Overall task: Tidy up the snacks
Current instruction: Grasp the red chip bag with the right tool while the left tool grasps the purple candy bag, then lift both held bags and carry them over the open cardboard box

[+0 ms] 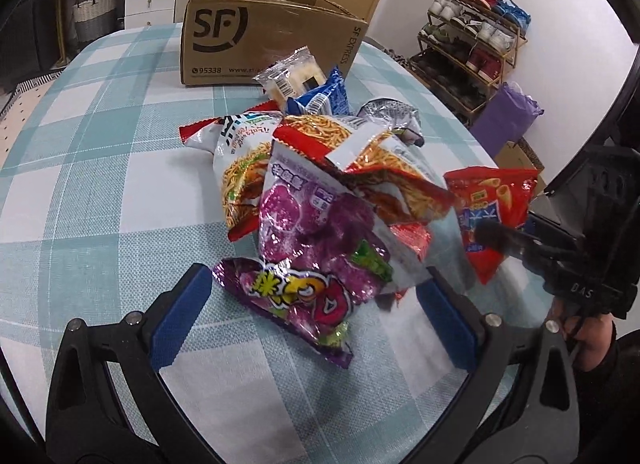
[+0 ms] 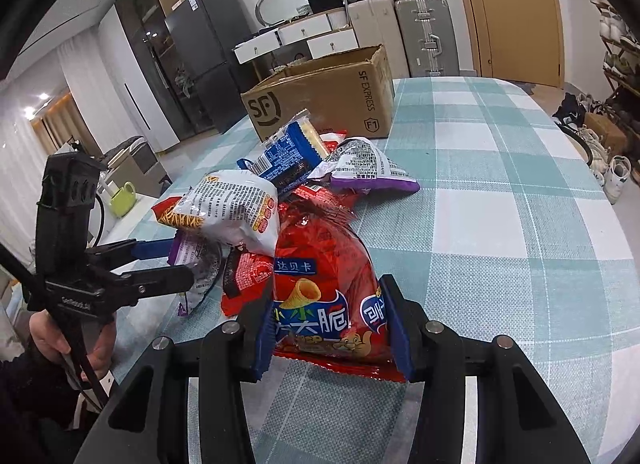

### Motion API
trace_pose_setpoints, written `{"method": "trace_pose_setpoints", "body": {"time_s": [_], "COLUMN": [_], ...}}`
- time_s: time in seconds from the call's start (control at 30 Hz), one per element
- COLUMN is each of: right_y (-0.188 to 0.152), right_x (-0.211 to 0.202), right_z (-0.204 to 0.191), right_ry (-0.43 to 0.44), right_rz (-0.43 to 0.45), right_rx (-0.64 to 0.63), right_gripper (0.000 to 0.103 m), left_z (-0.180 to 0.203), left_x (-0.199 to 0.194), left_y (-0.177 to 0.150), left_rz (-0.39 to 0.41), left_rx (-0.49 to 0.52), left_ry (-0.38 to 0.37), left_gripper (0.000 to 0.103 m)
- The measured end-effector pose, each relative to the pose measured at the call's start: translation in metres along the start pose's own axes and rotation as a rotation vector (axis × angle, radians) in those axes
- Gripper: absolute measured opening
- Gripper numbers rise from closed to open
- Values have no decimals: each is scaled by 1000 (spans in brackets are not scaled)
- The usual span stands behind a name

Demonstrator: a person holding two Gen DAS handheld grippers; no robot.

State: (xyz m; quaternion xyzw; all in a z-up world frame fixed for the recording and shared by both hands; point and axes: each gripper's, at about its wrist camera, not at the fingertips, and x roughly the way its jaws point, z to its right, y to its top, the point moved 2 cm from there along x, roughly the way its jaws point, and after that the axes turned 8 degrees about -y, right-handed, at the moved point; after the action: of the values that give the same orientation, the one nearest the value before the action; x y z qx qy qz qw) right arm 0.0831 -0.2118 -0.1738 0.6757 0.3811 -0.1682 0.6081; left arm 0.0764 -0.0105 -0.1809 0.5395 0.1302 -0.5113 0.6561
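Note:
A heap of snack bags lies on the checked tablecloth [image 1: 100, 143]. My left gripper [image 1: 312, 304] stands open with its blue pads on either side of a purple snack bag [image 1: 304, 248]; neither pad presses on it. From the right wrist view the left gripper [image 2: 172, 260] reaches into the heap from the left. My right gripper [image 2: 330, 328] is shut on the near end of a red cone-snack bag [image 2: 320, 256]. In the left wrist view the right gripper [image 1: 486, 238] holds that red bag [image 1: 492, 199] at the heap's right side. An open SF cardboard box [image 1: 260, 43] [image 2: 320, 103] stands behind the heap.
Noodle-snack bags [image 1: 248, 159], a blue bag [image 1: 324, 97] and a clear cracker pack [image 1: 290, 75] lie between the grippers and the box. A white bag with a purple edge [image 2: 368, 167] lies to the right. Beyond the table's edge are a shoe rack [image 1: 472, 43] and suitcases [image 2: 424, 35].

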Motion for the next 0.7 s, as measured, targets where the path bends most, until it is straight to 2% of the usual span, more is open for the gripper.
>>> {"method": "trace_pose_setpoints", "body": {"time_s": [0.1,0.2,0.27,0.33,0.5,0.7], "right_y": [0,-1,-2,-2,-1,0], "right_x": [0,0,0,0,1,-1], "right_z": [2,5,7,7,6,4], "right_ry": [2,2,4,6,8,3], "right_rz": [2,3,2,2,0,4], "right_rx": [5,11,17,19,15,7], "right_gripper": [48,48,48,48,48,48], "left_z": [-1,-1,-2,-4,-5,-2], "left_x": [4,10,11,9,5,-6], "left_y": [4,5,3,2,-1,-8], "left_rz": [-11,-37,-39,-37,-24,-15], "left_rx": [16,26,32,30,26,35], "left_ry": [9,17,22,17,-15,-15], "left_gripper": [95,78,72,57,49,47]}}
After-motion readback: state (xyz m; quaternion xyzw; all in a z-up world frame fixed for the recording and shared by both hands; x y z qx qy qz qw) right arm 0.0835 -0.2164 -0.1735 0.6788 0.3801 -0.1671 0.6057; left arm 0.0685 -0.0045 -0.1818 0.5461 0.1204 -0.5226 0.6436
